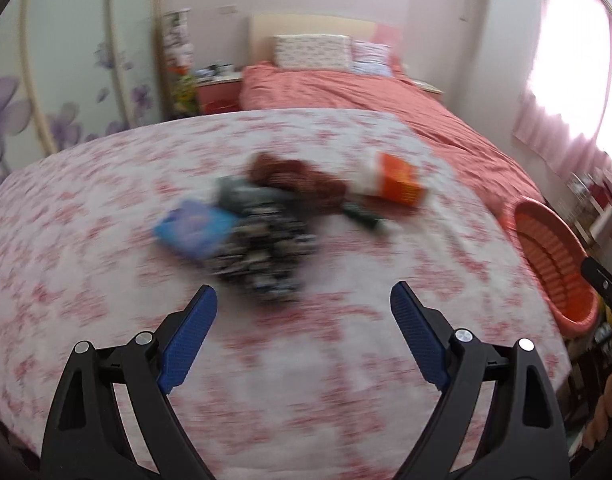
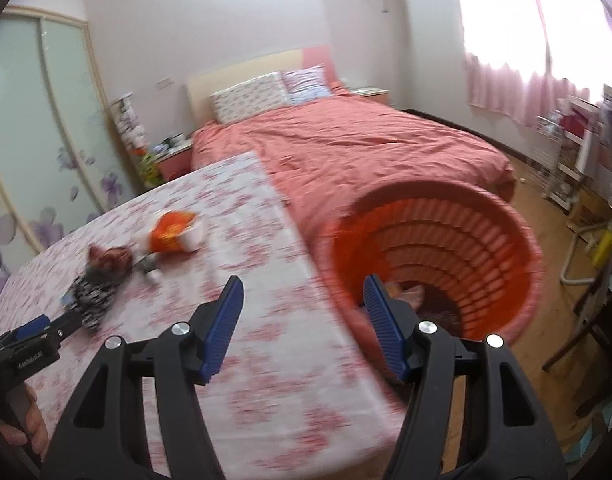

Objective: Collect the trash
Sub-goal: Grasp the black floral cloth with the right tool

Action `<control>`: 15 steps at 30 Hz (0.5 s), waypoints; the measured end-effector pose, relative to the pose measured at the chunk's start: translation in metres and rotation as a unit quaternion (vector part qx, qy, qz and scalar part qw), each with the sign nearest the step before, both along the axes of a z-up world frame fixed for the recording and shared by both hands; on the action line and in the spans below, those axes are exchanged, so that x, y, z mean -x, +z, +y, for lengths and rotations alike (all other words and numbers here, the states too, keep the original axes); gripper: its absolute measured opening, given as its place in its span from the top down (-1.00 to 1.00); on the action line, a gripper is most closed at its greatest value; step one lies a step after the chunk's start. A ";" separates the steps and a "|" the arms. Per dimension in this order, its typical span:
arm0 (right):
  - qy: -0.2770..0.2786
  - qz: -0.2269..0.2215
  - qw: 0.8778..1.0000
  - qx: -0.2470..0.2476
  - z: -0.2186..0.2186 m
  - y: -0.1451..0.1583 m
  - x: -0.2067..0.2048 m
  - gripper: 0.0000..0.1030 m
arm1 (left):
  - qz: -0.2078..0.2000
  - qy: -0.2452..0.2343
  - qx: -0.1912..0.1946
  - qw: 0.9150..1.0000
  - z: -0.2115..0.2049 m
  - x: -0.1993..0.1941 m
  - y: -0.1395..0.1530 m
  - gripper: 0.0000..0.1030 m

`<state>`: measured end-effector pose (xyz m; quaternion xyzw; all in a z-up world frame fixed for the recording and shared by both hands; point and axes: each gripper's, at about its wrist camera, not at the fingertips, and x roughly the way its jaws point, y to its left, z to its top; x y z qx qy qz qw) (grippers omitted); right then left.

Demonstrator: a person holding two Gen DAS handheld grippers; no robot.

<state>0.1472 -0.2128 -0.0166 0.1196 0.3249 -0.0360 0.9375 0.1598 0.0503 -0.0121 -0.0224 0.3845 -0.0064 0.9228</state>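
Note:
A pile of trash lies on the floral tablecloth: a blue packet, a black-and-white patterned wrapper, a dark red crumpled bag, an orange-and-white carton and a small dark item. My left gripper is open and empty, just short of the patterned wrapper. My right gripper is open and empty over the table's right edge, beside the orange basket. The basket holds some trash at its bottom. The left gripper also shows in the right wrist view.
A bed with a coral cover lies beyond the table. A wardrobe with purple flowers stands left. A nightstand sits by the bed. Racks and clutter line the right wall under the curtained window.

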 end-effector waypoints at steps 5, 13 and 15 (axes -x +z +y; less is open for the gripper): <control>0.071 0.013 0.997 -0.004 0.067 0.000 -0.018 -0.20 | 0.000 0.064 0.009 0.998 0.058 0.005 -0.003 -0.70; 0.155 0.038 0.987 -0.015 0.168 -0.008 -0.051 -0.06 | -0.010 0.121 0.006 0.993 0.114 0.009 0.001 -0.70; 0.163 0.044 0.985 -0.020 0.183 -0.011 -0.058 -0.04 | -0.010 0.128 0.005 0.992 0.125 0.009 0.001 -0.70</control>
